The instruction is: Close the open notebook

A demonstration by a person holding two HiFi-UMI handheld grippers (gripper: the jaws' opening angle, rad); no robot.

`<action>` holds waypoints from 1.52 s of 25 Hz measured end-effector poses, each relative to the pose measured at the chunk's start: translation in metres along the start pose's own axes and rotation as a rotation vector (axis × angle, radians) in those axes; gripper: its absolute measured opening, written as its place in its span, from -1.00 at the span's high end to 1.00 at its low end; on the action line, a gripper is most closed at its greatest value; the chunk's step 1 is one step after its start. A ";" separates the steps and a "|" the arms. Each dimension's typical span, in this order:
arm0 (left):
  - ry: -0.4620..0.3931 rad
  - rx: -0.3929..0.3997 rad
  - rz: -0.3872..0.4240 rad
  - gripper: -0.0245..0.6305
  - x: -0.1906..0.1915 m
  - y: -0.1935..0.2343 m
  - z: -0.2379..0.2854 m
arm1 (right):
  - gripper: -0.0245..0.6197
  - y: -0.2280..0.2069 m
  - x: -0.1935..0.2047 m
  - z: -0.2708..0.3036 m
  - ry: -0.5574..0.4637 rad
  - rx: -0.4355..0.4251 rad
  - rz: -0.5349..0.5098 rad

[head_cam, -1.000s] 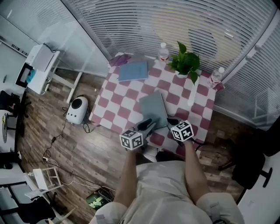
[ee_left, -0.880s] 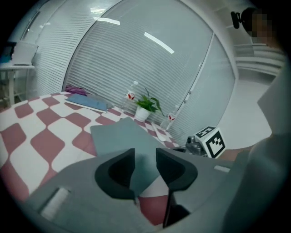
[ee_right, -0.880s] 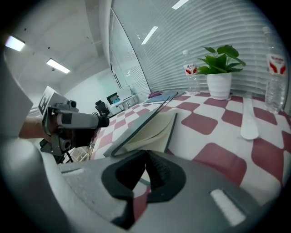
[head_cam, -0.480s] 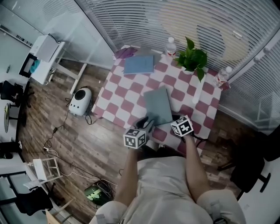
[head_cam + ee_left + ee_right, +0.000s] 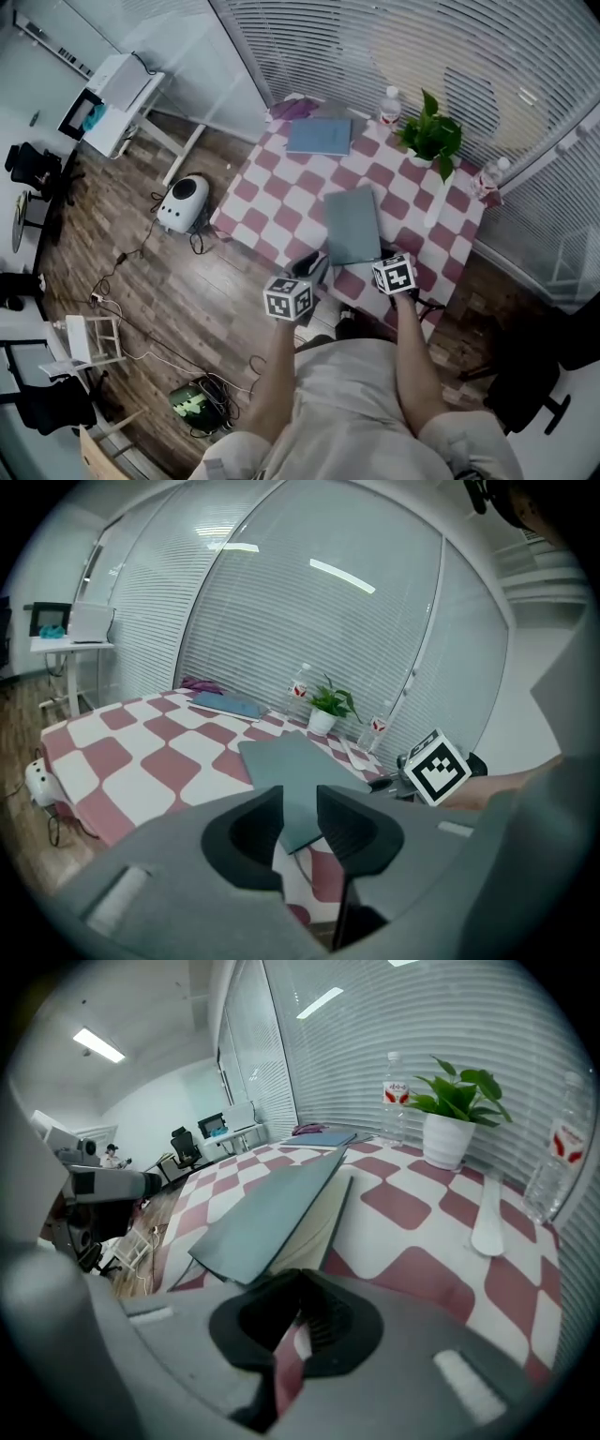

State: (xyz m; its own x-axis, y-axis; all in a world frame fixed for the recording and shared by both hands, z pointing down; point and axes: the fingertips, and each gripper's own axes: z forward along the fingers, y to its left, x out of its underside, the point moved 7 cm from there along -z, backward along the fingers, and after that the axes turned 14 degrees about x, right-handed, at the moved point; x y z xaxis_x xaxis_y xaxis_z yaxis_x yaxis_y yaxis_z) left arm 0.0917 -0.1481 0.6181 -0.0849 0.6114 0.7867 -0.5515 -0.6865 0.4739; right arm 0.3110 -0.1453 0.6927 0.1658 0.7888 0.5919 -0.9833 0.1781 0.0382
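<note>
The grey-green notebook [image 5: 352, 225] lies on the checkered table [image 5: 281, 202] near its front edge. Its cover is down over the cream pages but still sits slightly raised in the right gripper view [image 5: 272, 1208]. My left gripper [image 5: 317, 266] hovers at the notebook's near left corner. Its jaws [image 5: 300, 803] are closing with a gap left and nothing between them, and the notebook [image 5: 295, 771] shows beyond the gap. My right gripper [image 5: 379, 260] is at the notebook's near right corner, and its tips [image 5: 302, 1283] meet with nothing held.
At the far side of the table lie a blue book [image 5: 319, 137] and a purple cloth [image 5: 292, 108]. A potted plant [image 5: 433, 139], two water bottles [image 5: 389, 105] [image 5: 489, 178] and a white strip [image 5: 433, 208] are there too. A white pod [image 5: 183, 203] sits on the floor to the left.
My left gripper has drawn back from the notebook's near left edge toward the table's front. The head view has shifted. The notebook lies as before.
</note>
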 end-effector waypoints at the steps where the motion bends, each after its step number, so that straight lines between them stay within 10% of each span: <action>1: -0.006 -0.015 -0.006 0.57 0.003 -0.002 -0.006 | 0.92 0.001 0.003 -0.003 -0.001 0.011 0.002; 22: -0.176 -0.137 0.005 0.90 0.058 -0.114 -0.097 | 0.92 0.007 0.062 -0.160 -0.351 0.035 0.247; 38: -0.251 -0.240 0.121 0.90 0.097 -0.223 -0.144 | 0.92 0.019 0.127 -0.269 -0.443 -0.017 0.221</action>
State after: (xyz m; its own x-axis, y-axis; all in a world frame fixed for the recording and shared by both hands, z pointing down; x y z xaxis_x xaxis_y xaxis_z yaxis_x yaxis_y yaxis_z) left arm 0.0876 0.1210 0.5316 0.0285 0.3958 0.9179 -0.7314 -0.6176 0.2891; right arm 0.3340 0.1159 0.5518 -0.0979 0.4832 0.8700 -0.9893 0.0476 -0.1378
